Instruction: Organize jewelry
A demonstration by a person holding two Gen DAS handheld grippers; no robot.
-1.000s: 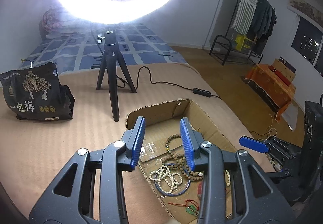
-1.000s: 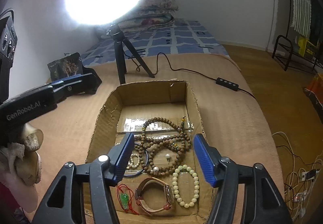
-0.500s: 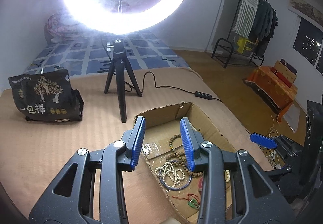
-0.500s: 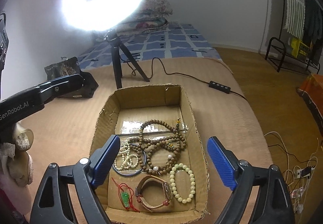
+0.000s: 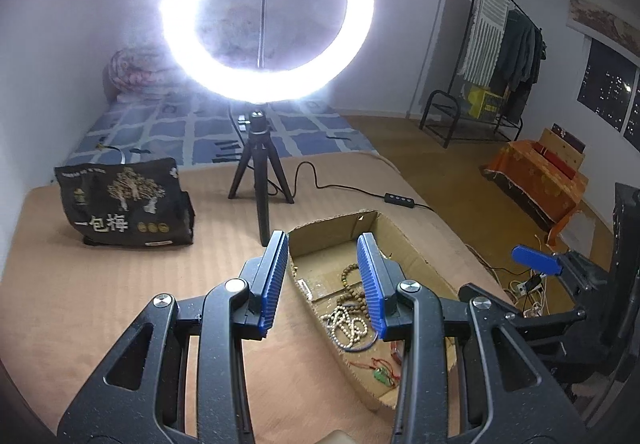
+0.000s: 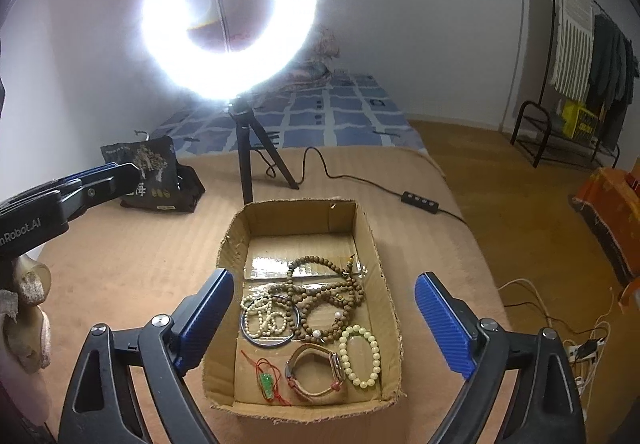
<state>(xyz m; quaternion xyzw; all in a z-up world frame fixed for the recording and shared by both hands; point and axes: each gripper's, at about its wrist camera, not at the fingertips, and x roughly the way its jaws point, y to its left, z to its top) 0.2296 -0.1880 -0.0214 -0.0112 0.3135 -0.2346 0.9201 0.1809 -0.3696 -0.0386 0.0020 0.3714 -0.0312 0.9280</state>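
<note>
Both claws, left [image 5: 323, 280] and right [image 6: 324, 324], gape empty above the box [image 6: 384, 308]; sorting seems unstarted, next pinch one bracelet [image 6: 359, 356]

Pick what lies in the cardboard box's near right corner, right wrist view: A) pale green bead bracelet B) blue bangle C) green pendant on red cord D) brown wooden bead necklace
A: the pale green bead bracelet lies in the near right corner of the cardboard box, just right of the leather-strap watch; the right gripper hovers open above the box, holding nothing.
</note>
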